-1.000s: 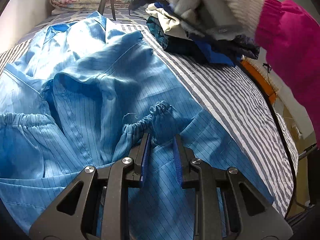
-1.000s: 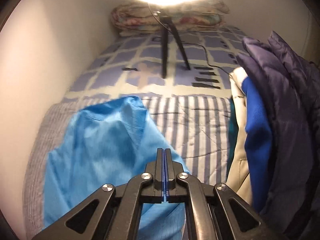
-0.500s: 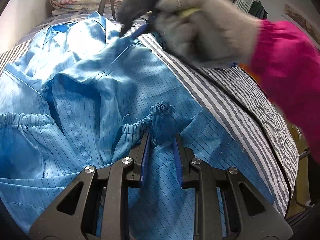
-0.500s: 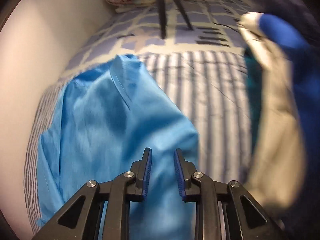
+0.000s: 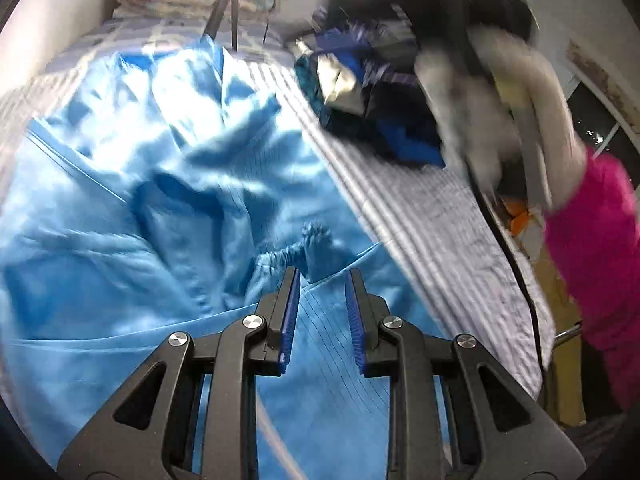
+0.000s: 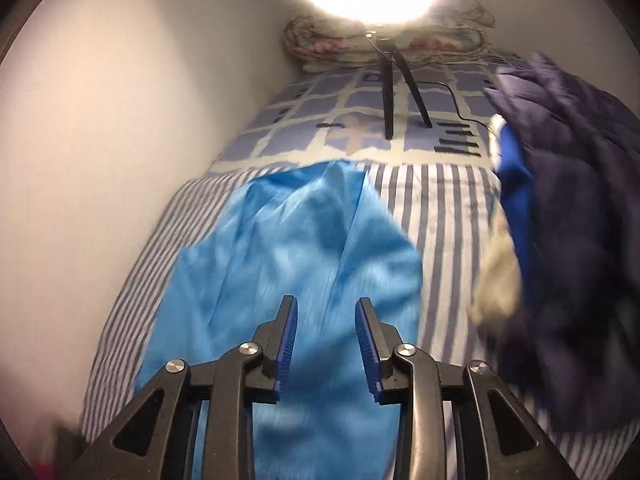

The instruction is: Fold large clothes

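Observation:
A large light-blue pinstriped garment (image 5: 200, 184) lies crumpled on the striped bed sheet (image 5: 420, 216). Its gathered elastic cuff (image 5: 308, 244) sits just beyond my left gripper (image 5: 320, 276), which hovers over the cloth, open, with nothing between its blue pads. In the right wrist view the garment's upper part (image 6: 300, 248) lies below my right gripper (image 6: 325, 304). Its jaws are opening and nothing is between them. A gloved hand (image 5: 500, 112) with a pink sleeve (image 5: 592, 240) shows blurred at the upper right of the left wrist view.
A pile of other clothes (image 6: 580, 220), with a dark puffer jacket and something royal blue, fills the bed's right side. A black tripod (image 6: 390, 92) under a bright ring light stands on the checked cover further up the bed. A folded quilt (image 6: 332, 40) lies behind it. The wall (image 6: 120, 120) runs along the left.
My right gripper went from shut to open and drew back from the garment's top edge. The gloved hand swung off to the right. The left gripper rose a little, still over the cuff.

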`<move>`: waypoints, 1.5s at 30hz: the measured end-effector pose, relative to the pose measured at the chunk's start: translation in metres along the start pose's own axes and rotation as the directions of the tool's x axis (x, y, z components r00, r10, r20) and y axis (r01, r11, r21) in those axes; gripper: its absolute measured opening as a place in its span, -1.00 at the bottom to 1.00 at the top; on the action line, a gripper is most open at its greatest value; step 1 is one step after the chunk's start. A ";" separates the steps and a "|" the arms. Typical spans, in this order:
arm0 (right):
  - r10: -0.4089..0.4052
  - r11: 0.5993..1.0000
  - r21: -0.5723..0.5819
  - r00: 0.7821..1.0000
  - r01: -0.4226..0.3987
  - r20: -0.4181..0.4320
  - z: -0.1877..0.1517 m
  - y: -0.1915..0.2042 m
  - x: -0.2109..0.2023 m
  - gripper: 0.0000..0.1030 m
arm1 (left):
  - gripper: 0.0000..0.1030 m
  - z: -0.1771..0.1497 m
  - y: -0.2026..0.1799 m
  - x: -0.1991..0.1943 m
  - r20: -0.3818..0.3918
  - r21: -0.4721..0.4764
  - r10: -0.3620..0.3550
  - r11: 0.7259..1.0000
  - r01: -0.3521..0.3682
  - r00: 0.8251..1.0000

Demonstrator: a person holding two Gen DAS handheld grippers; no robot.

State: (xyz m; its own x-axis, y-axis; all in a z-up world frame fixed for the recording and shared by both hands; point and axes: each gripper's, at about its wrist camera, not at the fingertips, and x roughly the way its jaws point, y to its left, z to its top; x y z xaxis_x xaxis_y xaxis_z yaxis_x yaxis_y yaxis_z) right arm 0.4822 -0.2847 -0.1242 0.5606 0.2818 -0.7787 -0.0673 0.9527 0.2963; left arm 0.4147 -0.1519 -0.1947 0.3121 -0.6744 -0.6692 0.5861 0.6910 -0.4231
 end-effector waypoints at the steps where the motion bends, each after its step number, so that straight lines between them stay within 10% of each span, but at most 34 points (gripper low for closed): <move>1: -0.002 1.000 -0.013 1.000 0.002 -0.010 -0.015 0.000 -0.013 -0.38 | -0.56 0.002 0.000 -0.017 0.017 0.014 0.004 1.000 -0.005 1.000; 7: 0.028 0.999 0.033 0.998 -0.026 -0.064 -0.100 -0.023 -0.073 0.06 | 0.32 -0.003 0.033 -0.112 0.097 -0.054 0.130 0.991 -0.125 0.987; 14: 0.063 0.996 0.068 0.979 -0.050 -0.192 -0.175 -0.019 -0.084 0.19 | 0.35 -0.046 0.105 -0.144 -0.084 -0.297 0.164 0.937 -0.182 0.983; 26: 0.132 0.981 0.169 0.971 -0.099 -0.201 -0.242 -0.031 -0.048 0.37 | 0.35 -0.116 0.144 -0.107 -0.192 -0.533 0.007 0.839 -0.110 0.981; 28: 0.165 0.971 0.205 0.969 -0.126 -0.184 -0.249 -0.036 -0.040 0.38 | 0.31 -0.120 0.143 -0.105 -0.161 -0.532 0.016 0.841 -0.101 0.987; 31: 0.217 0.948 0.263 0.969 -0.180 -0.119 -0.255 -0.042 -0.036 0.38 | -0.70 -0.128 0.145 -0.111 -0.146 -0.549 0.035 0.829 -0.110 0.989; 38: 0.241 0.944 0.259 0.964 -0.206 -0.111 -0.247 -0.038 -0.028 0.19 | -0.79 -0.158 0.144 -0.124 -0.057 -0.599 0.072 0.795 -0.092 0.996; 41: 0.266 0.933 0.277 0.958 -0.228 -0.105 -0.249 -0.040 -0.025 -0.07 | -0.53 -0.161 0.151 -0.122 -0.019 -0.665 0.033 0.746 -0.037 0.999; 45: 0.300 0.916 0.309 0.948 -0.255 -0.105 -0.249 -0.038 -0.015 -0.63 | -0.69 -0.150 0.146 -0.116 -0.039 -0.603 0.069 0.794 -0.079 0.997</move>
State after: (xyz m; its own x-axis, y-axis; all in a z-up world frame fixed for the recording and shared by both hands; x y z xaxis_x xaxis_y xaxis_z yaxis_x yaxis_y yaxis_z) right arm 0.2706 -0.2969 -0.2618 0.4246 0.5648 -0.7077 0.0498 0.7659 0.6411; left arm 0.3521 0.0663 -0.2701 0.3229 -0.6143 -0.7199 -0.0101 0.7584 -0.6517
